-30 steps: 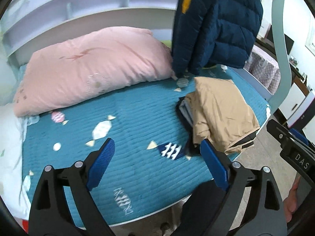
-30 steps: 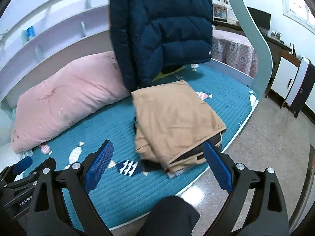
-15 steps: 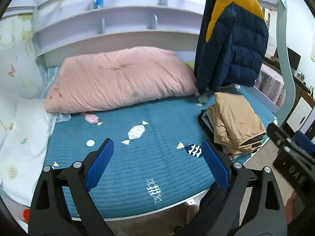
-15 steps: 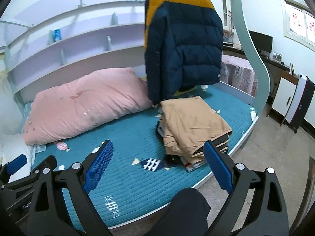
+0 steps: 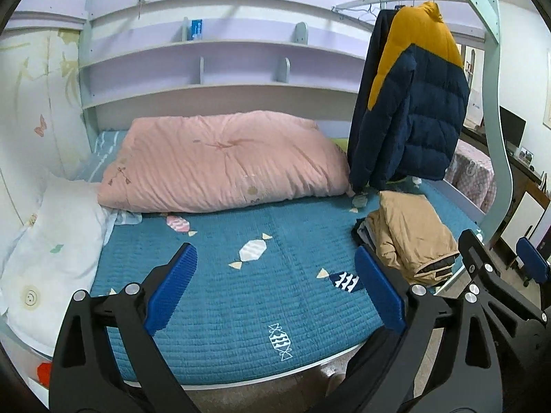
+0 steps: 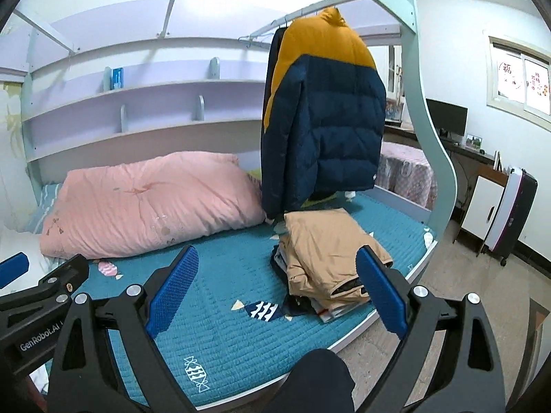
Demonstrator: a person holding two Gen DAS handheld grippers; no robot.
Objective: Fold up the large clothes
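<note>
Clothes (image 6: 327, 258) (folded stack) lie beyond both tools (image 5: 275, 285) (image 6: 275, 285), fingers apart.

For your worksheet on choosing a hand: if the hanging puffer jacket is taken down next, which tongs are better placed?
Probably the right tongs: both are open and empty, but the puffer jacket hangs nearly straight ahead of them, while it sits off to the side of the left tongs.

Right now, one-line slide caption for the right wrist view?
Open right gripper hangs empty over the teal bed, facing a folded tan garment atop a stack, under the hanging navy-and-yellow jacket.
</note>
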